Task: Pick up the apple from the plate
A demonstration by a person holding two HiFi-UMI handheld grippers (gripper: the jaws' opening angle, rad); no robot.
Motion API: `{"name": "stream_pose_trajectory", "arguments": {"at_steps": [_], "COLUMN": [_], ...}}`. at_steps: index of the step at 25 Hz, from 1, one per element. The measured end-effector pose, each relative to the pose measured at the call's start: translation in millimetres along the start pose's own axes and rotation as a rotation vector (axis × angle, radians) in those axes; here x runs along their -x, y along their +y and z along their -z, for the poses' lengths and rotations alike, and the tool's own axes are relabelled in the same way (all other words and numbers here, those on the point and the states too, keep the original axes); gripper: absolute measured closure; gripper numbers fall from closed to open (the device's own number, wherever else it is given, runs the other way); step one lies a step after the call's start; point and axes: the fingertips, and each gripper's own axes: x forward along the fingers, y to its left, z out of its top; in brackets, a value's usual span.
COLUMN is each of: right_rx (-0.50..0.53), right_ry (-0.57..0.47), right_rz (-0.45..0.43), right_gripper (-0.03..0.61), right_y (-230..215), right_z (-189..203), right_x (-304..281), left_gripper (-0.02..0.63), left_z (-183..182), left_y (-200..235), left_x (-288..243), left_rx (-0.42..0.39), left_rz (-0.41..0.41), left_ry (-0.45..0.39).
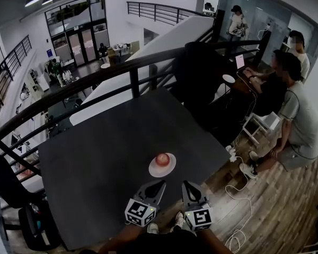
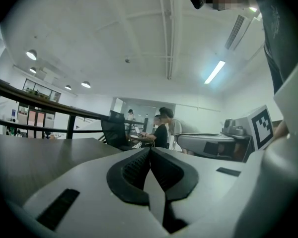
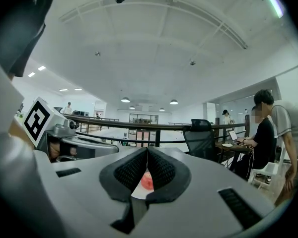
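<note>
A red apple [image 1: 162, 159] sits on a small white plate [image 1: 169, 169] near the front of a dark table [image 1: 106, 163]. Both grippers hover just short of the plate, near the table's front edge. My left gripper [image 1: 162, 183] points at the plate from the near left with its jaws shut and nothing between them. My right gripper [image 1: 184, 183] stands beside it, jaws also closed tip to tip. In the right gripper view the apple [image 3: 147, 181] and a bit of the plate [image 3: 138, 192] show through the slit behind the tips of that gripper [image 3: 147, 148]. The left gripper view holds only its own gripper [image 2: 150, 148] and bare tabletop.
A black railing [image 1: 132, 62] runs along the table's far side, with a black chair [image 1: 201, 73] behind it. People [image 1: 294, 115] sit and stand at a desk on the right. White cables [image 1: 238, 194] lie on the wooden floor at the right.
</note>
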Motion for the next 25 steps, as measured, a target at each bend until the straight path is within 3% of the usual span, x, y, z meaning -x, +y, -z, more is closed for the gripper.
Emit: {"name": "stream_pose_trajectory", "arguments": {"at_steps": [11,18,25], "right_rx": [-0.012,0.006,-0.102], "right_ry": [0.006,-0.034,-0.073], "right_rz": [-0.078,-0.135,-0.198], "right_gripper": [0.554,0.554,0.554], "right_y": [-64.3,-99.4,-112.0], "right_z": [3.7,-1.4,5.3], "right_x": [-30.6,-43.6,-60.5], "left_gripper": [0.591,0.591,0.591], "left_z": [-21.3,-11.7,-2.8], "left_y": [-0.8,-16.2,-5.6], "left_x": [-71.7,-106.3,-115.2], "left_rx": [-0.065,0.004,-0.016], "left_rz": [-0.033,-0.033,-0.099], "left_ry": [-0.007,-0.008,0.03]}}
